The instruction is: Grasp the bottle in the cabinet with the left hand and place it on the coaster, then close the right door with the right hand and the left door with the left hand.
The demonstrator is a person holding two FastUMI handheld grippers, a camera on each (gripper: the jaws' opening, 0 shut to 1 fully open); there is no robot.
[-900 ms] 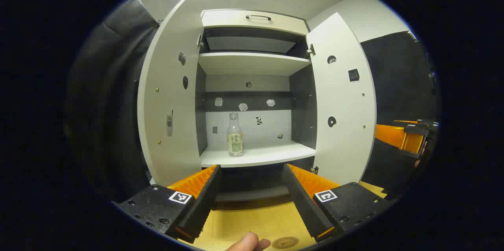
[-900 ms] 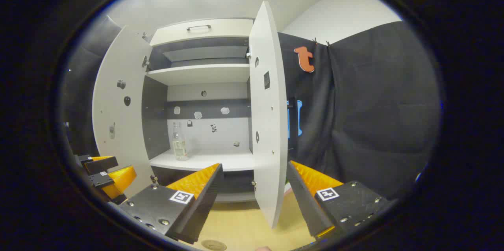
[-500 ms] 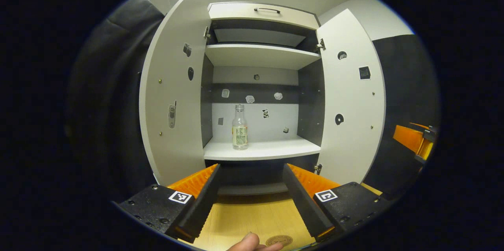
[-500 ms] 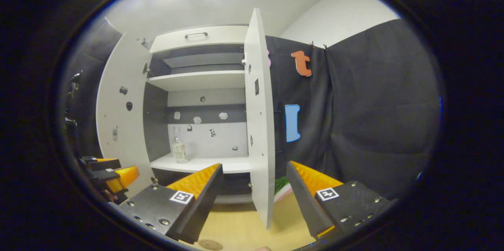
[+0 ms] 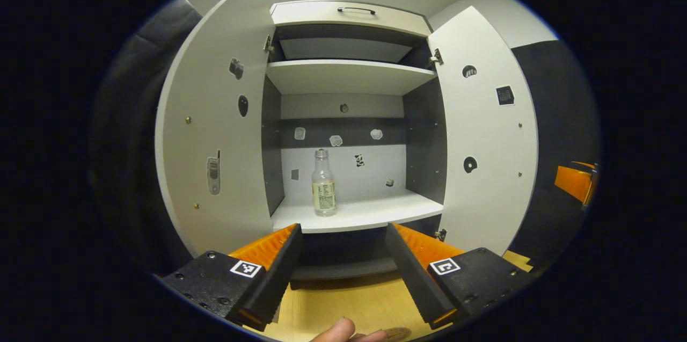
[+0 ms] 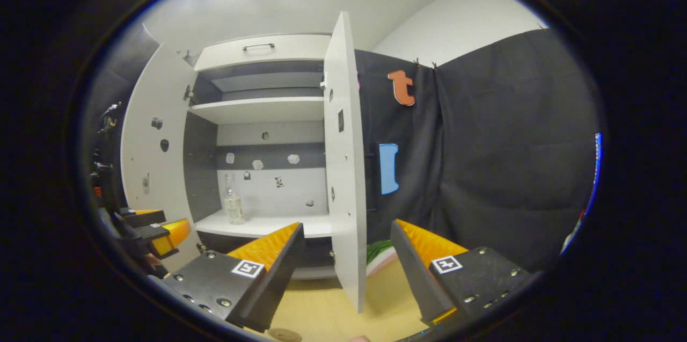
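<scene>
A clear bottle (image 5: 323,183) is standing upright on the lower shelf (image 5: 370,213) of the open cabinet, at centre frame in the left gripper view, just above and a little left of the gap between that gripper's fingers. The left gripper (image 5: 343,264) is hanging in front of the shelf with its fingers spread wide and gripping nothing; the bottle lies straight ahead and slightly upward, its long axis vertical, so a level reach forward looks like the next call. Both doors are standing open: the left door (image 5: 214,132) at frame left, the right door (image 5: 483,138) at frame right. In the right gripper view the right gripper (image 6: 346,267) is also holding its fingers apart and empty (the right door's edge is showing between them), well to the side of the bottle (image 6: 232,201). The left gripper is clearly the nearer one. The coaster (image 6: 285,334) is peeking in at the bottom edge, on the bench (image 6: 322,315).
</scene>
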